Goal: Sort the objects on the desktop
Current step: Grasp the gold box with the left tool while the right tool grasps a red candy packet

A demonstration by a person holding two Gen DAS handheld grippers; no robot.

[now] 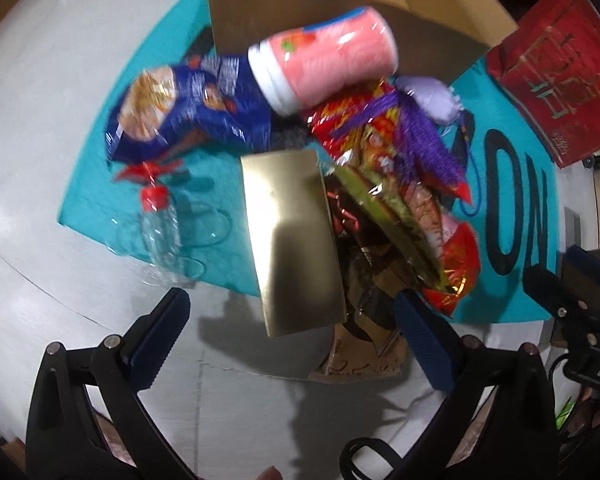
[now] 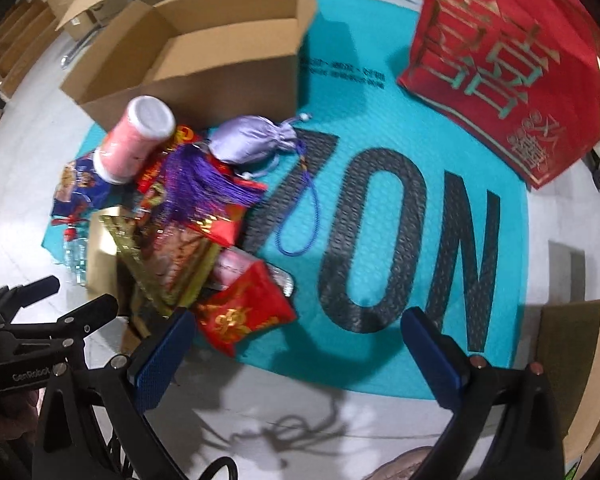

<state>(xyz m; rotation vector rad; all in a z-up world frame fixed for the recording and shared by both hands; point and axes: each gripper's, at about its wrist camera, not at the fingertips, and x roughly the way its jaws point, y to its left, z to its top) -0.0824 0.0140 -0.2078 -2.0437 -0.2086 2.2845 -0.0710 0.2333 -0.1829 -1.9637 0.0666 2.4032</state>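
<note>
A heap of items lies on a teal mat (image 2: pixel 384 120). It holds a pink cylinder (image 1: pixel 332 64), a blue snack bag (image 1: pixel 180 112), a gold box (image 1: pixel 292 240), a clear bottle with a red cap (image 1: pixel 160 220), a lilac pouch (image 2: pixel 252 140) with a purple tassel (image 2: pixel 196 184), and red packets (image 2: pixel 244 316). My left gripper (image 1: pixel 290 312) is open just short of the gold box, with nothing between its fingers. My right gripper (image 2: pixel 296 328) is open over the mat's near edge. Its left finger sits beside the red packet.
An open cardboard box (image 2: pixel 204 60) stands behind the heap. A red gift bag (image 2: pixel 512 64) lies at the mat's far right, and another carton (image 2: pixel 580 360) is at the near right. A blue cord loop (image 2: pixel 300 220) trails across the mat. White tabletop surrounds the mat.
</note>
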